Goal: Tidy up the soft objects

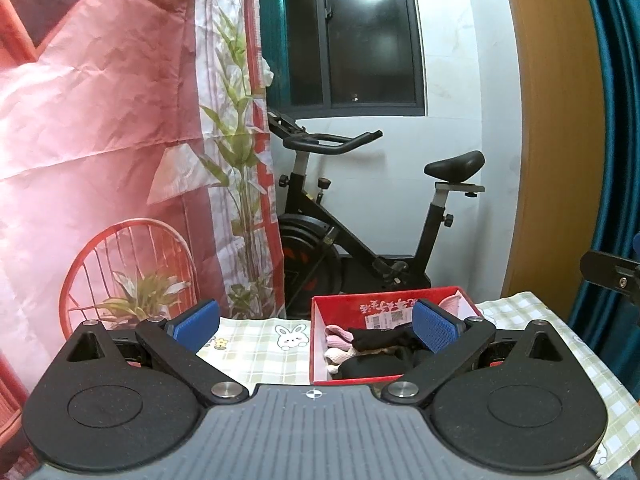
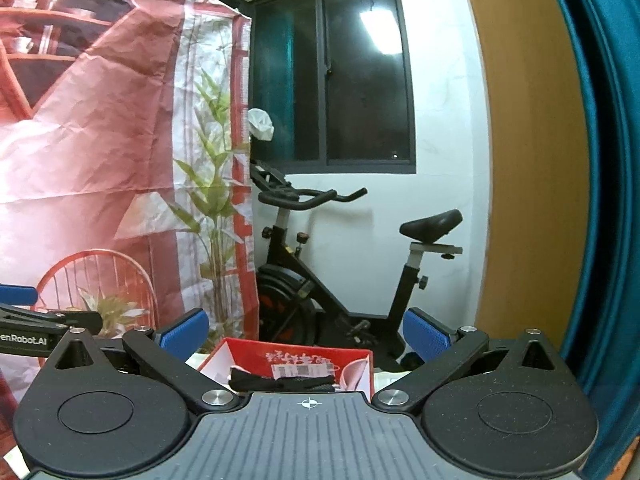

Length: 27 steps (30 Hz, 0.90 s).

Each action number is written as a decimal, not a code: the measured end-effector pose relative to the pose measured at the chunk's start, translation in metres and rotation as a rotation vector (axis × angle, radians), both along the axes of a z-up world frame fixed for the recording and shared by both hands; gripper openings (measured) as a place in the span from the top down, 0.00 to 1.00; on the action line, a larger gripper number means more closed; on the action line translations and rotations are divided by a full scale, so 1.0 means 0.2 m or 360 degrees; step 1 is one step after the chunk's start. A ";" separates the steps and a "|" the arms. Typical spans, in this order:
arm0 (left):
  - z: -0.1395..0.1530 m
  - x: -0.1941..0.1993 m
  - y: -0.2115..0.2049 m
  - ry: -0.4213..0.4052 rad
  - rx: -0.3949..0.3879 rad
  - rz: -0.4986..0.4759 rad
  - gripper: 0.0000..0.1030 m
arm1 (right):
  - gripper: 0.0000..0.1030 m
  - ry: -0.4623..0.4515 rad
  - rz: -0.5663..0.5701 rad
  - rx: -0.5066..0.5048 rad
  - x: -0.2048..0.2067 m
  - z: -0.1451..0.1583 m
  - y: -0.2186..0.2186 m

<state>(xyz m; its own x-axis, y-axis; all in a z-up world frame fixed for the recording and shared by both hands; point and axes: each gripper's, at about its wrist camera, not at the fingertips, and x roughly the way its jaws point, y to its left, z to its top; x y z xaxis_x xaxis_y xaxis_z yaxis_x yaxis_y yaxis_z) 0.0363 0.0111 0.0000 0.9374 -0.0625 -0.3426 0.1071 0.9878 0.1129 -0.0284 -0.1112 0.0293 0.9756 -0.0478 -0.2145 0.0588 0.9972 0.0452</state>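
While both tools hang above the near edge of the bench [image 1: 256,344], the soft things already lie together in the red box [image 1: 320,344]: pink socks [image 1: 338,338] at its left side and dark cloth pieces [image 1: 380,340] heaped across the middle, with another pink piece [image 1: 450,303] against its far right corner. The left tool [image 1: 316,322] is spread wide with nothing between its blue pads, and the right tool [image 2: 306,330] is likewise spread and empty. That fits either soft goods gathered into the box or goods waiting to be lifted out and sorted; one look cannot settle which. From the right wrist view the box floor is mostly hidden behind the tool body, so more may lie there. Any grasp would need a tool lowered inside the box walls.
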 end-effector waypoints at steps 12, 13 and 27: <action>0.00 -0.03 0.01 0.0000 -0.0013 0.0015 0.00 | 0.00 0.0015 0.0001 0.0046 0.00 -0.01 -0.01; 0.00 -0.03 0.01 0.0001 -0.0015 0.0015 0.00 | 0.00 0.0017 0.0001 0.0045 0.00 -0.02 -0.02; -0.01 -0.04 0.03 0.0018 -0.0068 -0.0017 0.00 | 0.00 0.0035 -0.0005 0.0064 0.02 -0.03 -0.03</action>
<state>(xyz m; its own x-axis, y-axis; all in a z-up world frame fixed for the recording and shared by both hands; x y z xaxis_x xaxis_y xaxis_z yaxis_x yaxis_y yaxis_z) 0.0280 0.0169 -0.0015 0.9327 -0.0871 -0.3501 0.1186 0.9905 0.0696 -0.0245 -0.1171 0.0234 0.9704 -0.0419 -0.2377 0.0635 0.9944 0.0839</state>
